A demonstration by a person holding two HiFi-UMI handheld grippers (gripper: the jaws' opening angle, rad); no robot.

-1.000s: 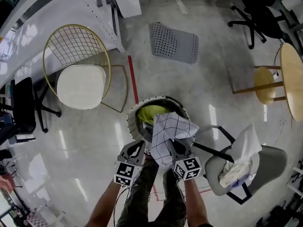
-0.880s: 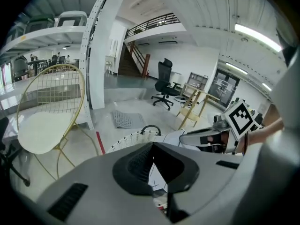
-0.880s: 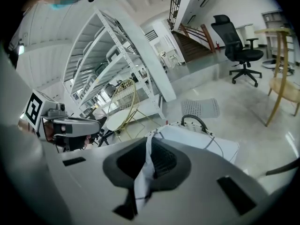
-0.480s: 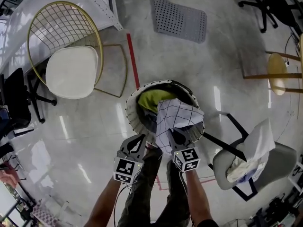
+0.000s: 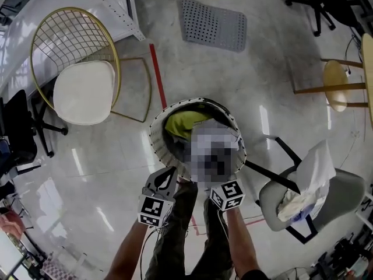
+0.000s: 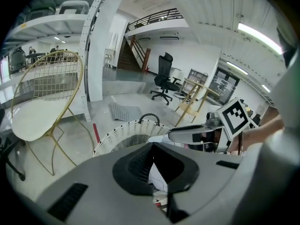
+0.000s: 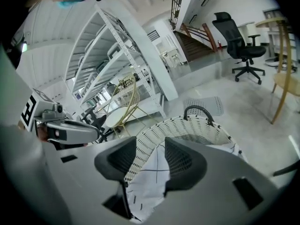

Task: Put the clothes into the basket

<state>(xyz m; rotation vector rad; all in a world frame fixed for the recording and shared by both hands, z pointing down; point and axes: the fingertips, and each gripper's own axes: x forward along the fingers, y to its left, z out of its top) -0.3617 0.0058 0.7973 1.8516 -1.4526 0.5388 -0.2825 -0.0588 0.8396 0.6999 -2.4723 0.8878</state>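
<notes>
A white wicker basket (image 5: pixel 154 139) stands on the floor in front of the person's legs, with a yellow-green garment (image 5: pixel 183 124) inside. A white cloth with thin dark grid lines (image 7: pixel 150 182) hangs over the basket's near rim; in the head view a mosaic patch covers it. My right gripper (image 5: pixel 215 179) is at that rim, its jaws opening with the cloth loose between them. My left gripper (image 5: pixel 166 177) is just left of the cloth, open with nothing in it. The left gripper view shows the basket (image 6: pixel 122 137) and the cloth (image 6: pixel 157 177) beyond the jaws.
A gold wire chair with a white cushion (image 5: pixel 81 86) stands at the far left. A grey chair heaped with light clothes (image 5: pixel 303 191) is close on the right. A grey perforated mat (image 5: pixel 213 25), a red floor line (image 5: pixel 156 74) and a wooden stool (image 5: pixel 338 80) lie beyond.
Both grippers have sunk toward the basket, and the checked cloth has come down with them onto its near rim.
</notes>
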